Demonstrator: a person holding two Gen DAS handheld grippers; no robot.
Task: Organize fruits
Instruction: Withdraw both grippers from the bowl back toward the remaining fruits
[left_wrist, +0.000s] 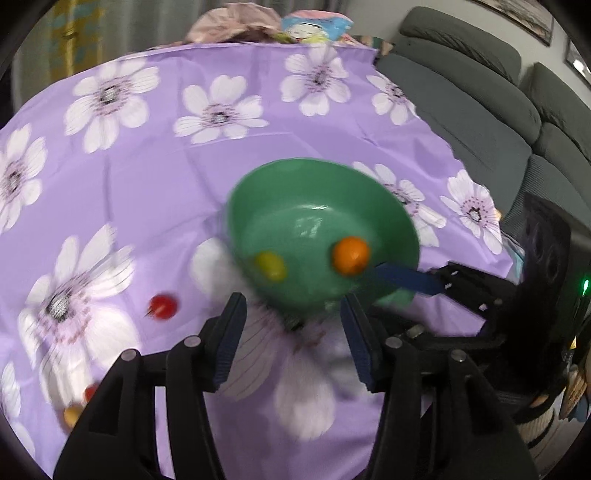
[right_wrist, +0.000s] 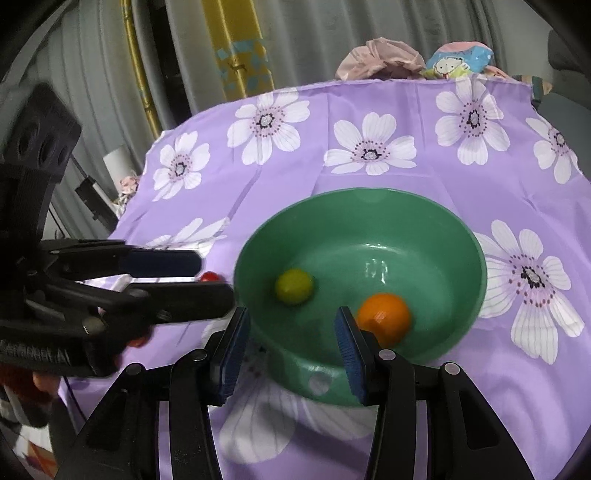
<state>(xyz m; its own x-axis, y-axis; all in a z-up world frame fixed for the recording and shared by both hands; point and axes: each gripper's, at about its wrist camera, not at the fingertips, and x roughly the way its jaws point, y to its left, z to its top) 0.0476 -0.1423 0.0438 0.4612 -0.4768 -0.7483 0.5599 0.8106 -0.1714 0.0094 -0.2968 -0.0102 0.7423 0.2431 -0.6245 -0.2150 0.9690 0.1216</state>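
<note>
A green bowl (right_wrist: 369, 206) stands on the purple flowered cloth and holds a yellow-green fruit (right_wrist: 294, 286) and an orange fruit (right_wrist: 384, 314). My right gripper (right_wrist: 291, 332) straddles the bowl's near rim, one finger outside the wall and one inside beside the orange fruit, shut on the bowl (left_wrist: 314, 177). My left gripper (left_wrist: 293, 325) hovers open just before the bowl, nothing between its pads. A red fruit (left_wrist: 162, 306) lies on the cloth to its left. In the left wrist view the right gripper (left_wrist: 380, 291) reaches in from the right.
Two more small fruits, one red (left_wrist: 90, 391) and one yellow-orange (left_wrist: 72, 415), lie on the cloth near my left fingers. A grey sofa (left_wrist: 480, 122) borders the table on the right. Crumpled bags (right_wrist: 384, 59) sit at the far edge, curtains behind.
</note>
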